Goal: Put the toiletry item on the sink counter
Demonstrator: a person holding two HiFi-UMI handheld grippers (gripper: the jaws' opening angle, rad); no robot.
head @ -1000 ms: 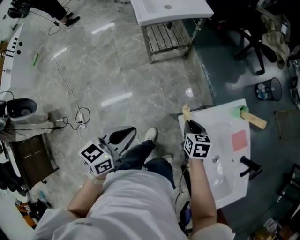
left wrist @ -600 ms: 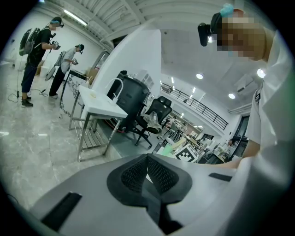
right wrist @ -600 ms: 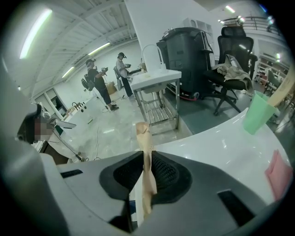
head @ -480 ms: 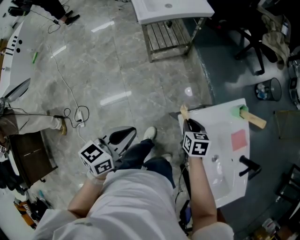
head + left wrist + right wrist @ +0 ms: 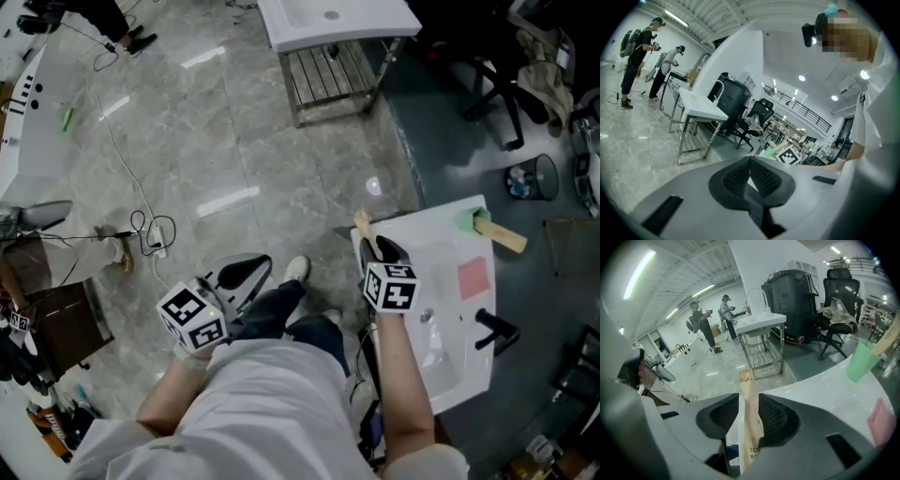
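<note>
The floor [image 5: 234, 141] is polished grey marble, veined and glossy, with streaks of ceiling light shining off it. Far to the left of the bench [image 5: 427, 272] a thin white cable [image 5: 131, 173] trails across the stone. Nearer the bench, on its left, the left hand-held gripper [image 5: 251, 267] hangs over the floor beside the person's leg; its ribbed black pads are pressed together with nothing between them.

Beyond the bench, across the floor, a second white basin [image 5: 337, 19] sits on a slatted metal frame.

The right hand-held gripper [image 5: 380, 246] sits at the bench's left edge, clamped on the toiletry item [image 5: 362, 227], a slim flat packet of tan paper with dark print. The packet pokes out past the jaws over the bench's left corner; whether it touches the surface I cannot tell.

The bench itself is smooth, glossy white with a shallow moulded bowl. At its far edge stands a pale green cup [image 5: 467, 222] with a light wooden handle [image 5: 502, 237] leaning out of it. A flat pink cloth [image 5: 473, 277] lies square on the white top, right of the gripper. A matt black tap [image 5: 494, 327] rises at the bench's right side.

Past the bench to the right the floor turns dark and dull; a black office chair [image 5: 502, 89] and a round waste bin [image 5: 523, 178] stand there.
</note>
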